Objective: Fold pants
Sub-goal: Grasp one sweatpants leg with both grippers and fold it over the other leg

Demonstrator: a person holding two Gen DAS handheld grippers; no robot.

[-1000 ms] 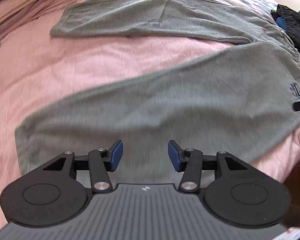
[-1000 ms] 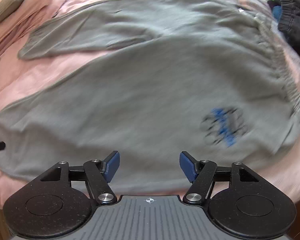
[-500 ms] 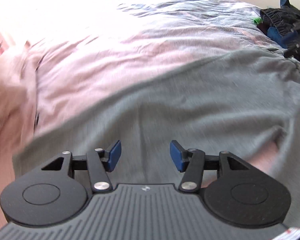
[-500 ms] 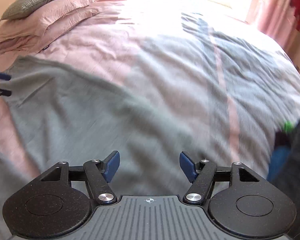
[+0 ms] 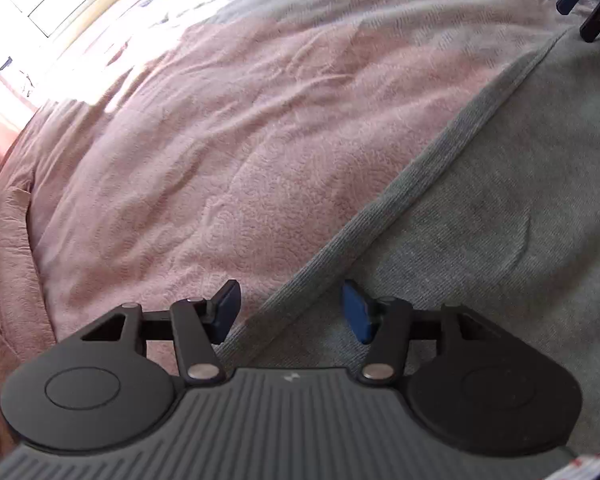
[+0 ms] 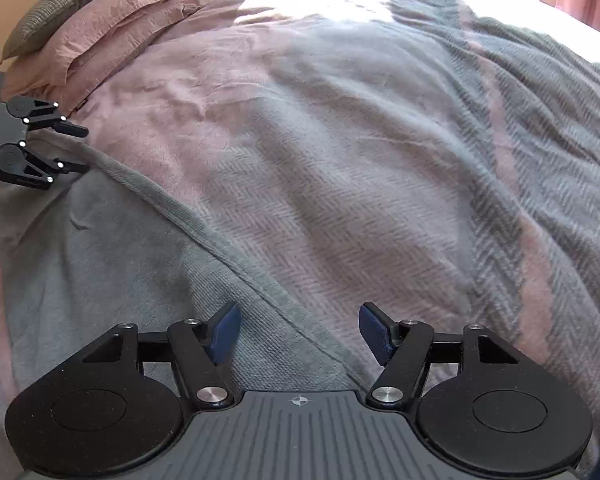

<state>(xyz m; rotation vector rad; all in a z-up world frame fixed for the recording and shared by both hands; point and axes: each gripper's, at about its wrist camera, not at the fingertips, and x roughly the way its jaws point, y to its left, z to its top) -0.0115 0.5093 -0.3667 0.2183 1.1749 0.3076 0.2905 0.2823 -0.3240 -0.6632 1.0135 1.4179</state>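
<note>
Grey pants (image 5: pixel 500 208) lie flat on the bed. In the left wrist view their ribbed far edge runs diagonally from lower centre to upper right. My left gripper (image 5: pixel 292 312) is open, and that edge passes between its blue pads. The right gripper (image 5: pixel 584 4) shows small at the top right, further along the same edge. In the right wrist view the pants (image 6: pixel 100 264) fill the lower left. My right gripper (image 6: pixel 300 332) is open astride the same ribbed edge. The left gripper (image 6: pixel 74 148) shows at the far left, open at that edge.
A pink quilted bed cover (image 5: pixel 220 140) stretches beyond the pants. A grey herringbone blanket with pink stripes (image 6: pixel 480 160) covers the right half of the bed. Pink pillows (image 6: pixel 112 28) and a grey-green one (image 6: pixel 60 4) lie at the headboard. Bright window light falls at the back.
Both grippers swung away from above the spread pants and dropped low to the far ribbed edge, which now runs between each pair of open pads. The earlier frames are motion-blurred.
</note>
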